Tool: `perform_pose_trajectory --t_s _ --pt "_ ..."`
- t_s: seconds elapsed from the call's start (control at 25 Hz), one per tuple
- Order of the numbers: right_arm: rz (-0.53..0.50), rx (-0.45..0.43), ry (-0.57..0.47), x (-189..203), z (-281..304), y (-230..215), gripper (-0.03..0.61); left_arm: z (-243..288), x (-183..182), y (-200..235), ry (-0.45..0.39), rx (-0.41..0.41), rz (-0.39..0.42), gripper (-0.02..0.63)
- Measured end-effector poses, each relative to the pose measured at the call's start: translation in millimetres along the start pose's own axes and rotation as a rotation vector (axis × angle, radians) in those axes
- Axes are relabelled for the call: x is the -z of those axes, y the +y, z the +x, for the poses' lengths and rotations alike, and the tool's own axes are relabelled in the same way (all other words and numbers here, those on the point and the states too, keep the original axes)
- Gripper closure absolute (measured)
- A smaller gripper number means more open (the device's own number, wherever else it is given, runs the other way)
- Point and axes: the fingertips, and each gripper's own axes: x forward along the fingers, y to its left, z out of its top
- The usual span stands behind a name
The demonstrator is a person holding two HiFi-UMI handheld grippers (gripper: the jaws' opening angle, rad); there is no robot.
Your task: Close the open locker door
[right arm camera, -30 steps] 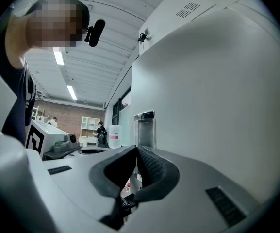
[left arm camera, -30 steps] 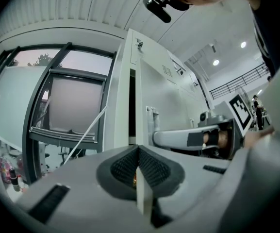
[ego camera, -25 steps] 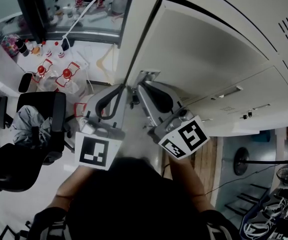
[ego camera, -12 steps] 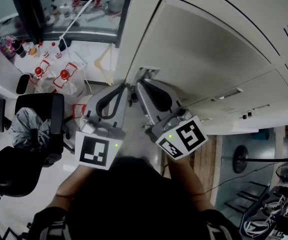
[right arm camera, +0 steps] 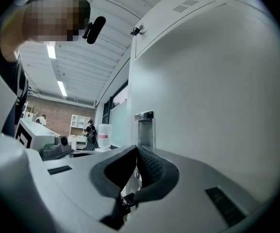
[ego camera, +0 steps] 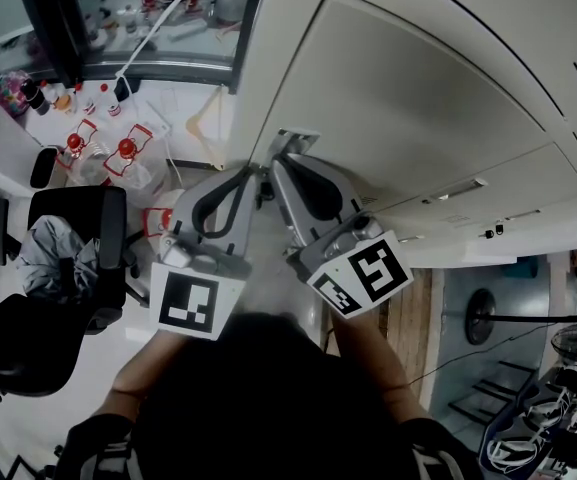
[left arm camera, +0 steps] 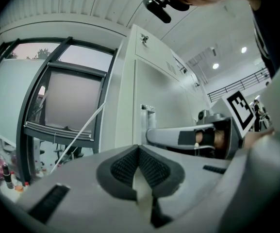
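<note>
The left gripper [ego camera: 253,174] and the right gripper [ego camera: 277,164] both have their jaws squeezed together, holding nothing. They sit close to the locker door [ego camera: 418,98], by its metal handle [ego camera: 296,140]. A black chair [ego camera: 78,238] and red-capped bottles [ego camera: 118,150] are off to the left.

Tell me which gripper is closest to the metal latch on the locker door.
The right gripper: its tip points right at the metal latch on the locker door face. The left gripper sits off to the side, at the door's edge.
</note>
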Motion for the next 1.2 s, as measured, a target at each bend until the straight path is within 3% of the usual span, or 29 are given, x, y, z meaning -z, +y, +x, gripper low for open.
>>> perform_pose_trajectory --t_s 0.76,1.2 --pt "-0.004 0.076 0.005 1 5 -5 0.558 -25 -7 3 -0.003 -0.053 0.017 0.614" --pt "-0.056 0.245 0.017 -4 -21 1 0.558 -56 -21 1 -0.024 -0.097 0.060 0.614"
